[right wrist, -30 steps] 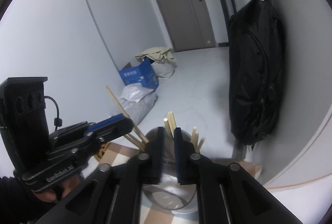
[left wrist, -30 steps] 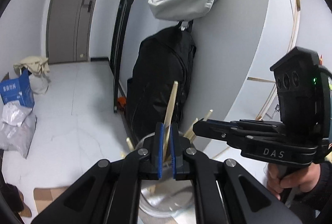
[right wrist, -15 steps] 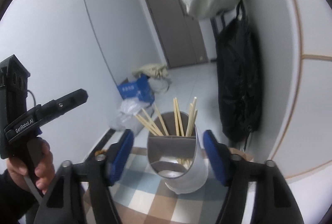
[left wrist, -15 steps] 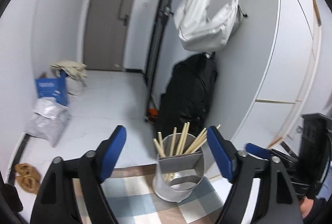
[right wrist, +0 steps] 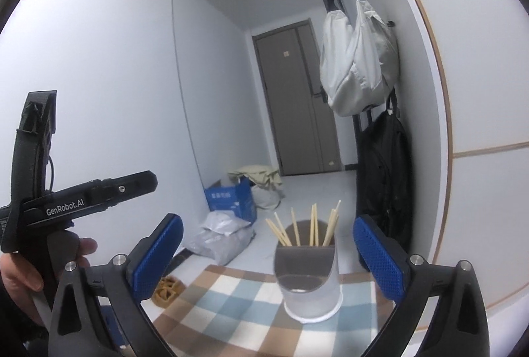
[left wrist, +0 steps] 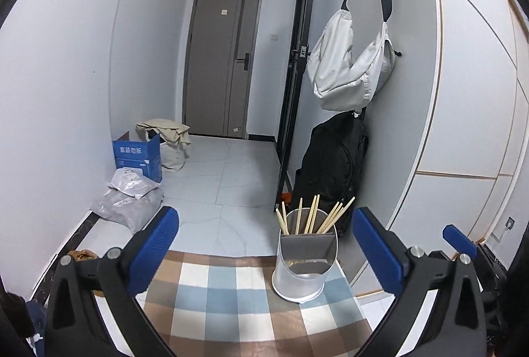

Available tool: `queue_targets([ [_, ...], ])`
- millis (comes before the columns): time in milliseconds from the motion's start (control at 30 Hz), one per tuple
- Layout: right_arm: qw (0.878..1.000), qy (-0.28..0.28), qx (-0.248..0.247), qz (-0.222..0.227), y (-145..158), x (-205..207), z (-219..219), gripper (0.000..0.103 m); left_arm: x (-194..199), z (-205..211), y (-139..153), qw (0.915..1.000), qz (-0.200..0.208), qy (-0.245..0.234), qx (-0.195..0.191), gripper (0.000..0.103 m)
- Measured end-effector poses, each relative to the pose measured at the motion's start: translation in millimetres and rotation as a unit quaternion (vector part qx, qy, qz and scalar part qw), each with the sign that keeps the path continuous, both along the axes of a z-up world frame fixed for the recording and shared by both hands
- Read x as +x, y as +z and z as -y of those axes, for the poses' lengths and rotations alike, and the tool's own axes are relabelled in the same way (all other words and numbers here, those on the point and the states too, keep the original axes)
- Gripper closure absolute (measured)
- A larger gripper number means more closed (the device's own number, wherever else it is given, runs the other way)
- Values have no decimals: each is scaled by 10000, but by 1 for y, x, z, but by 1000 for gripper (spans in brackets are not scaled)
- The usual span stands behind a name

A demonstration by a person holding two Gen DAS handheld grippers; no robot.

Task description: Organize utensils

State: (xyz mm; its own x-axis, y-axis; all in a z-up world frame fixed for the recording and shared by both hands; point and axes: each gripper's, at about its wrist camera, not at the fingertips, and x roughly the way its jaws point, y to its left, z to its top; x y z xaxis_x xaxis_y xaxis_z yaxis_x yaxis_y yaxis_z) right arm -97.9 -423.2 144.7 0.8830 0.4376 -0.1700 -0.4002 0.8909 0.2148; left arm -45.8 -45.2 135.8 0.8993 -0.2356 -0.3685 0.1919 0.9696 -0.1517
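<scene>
Landmark: a holder (left wrist: 304, 264), a shiny metal cylinder with a slanted cut-away front and a grey inner wall, stands upright on the checked cloth (left wrist: 231, 297)
Chopsticks (left wrist: 312, 219): a bunch of thin pale wooden sticks stands inside the holder, tips fanning out above its rim, some leaning left and some right
Cloth: flat woven fabric in blue, brown and white squares; the holder sits near its far right corner
Left gripper (left wrist: 264, 239): black arms with textured blue pads; its jaws have just been opening and stand wide apart with nothing between them, drawn back from the holder, which shows in the gap toward the right pad
Right gripper (right wrist: 267, 244): same build; its jaws have also just been opening, spread wide and empty, with the holder seen between the pads, nearer the right one, untouched
Hand (right wrist: 20, 271): left of the holder in the right wrist view, wrapped around the left gripper's handle
Backpack (left wrist: 334, 168): black, soft, behind the holder against the grey wall
Sling bag (left wrist: 350, 66): pale crumpled fabric, hanging by a dark strap above the backpack
Box (left wrist: 137, 158): blue cardboard, on the tiled floor far left of the holder
</scene>
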Motion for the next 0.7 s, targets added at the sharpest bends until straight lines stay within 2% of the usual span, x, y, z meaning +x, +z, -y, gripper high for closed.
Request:
queue_targets([
  [200, 9999, -104, 44, 93, -9, -17, 3, 0, -17, -3, -14, 10000, -26, 24, 68, 1],
  [400, 9997, -229, 24, 3, -27, -24, 2, 0, -27, -5, -33, 9993, 112, 175, 320, 1],
  [467, 9994, -293, -24, -175, -33, -21, -1, 0, -23, -3, -43, 9991, 77, 192, 360, 1],
  [700, 9987, -383, -292, -163, -42, -24, -4, 0, -14, -2, -62, 9993, -168, 167, 290, 1],
])
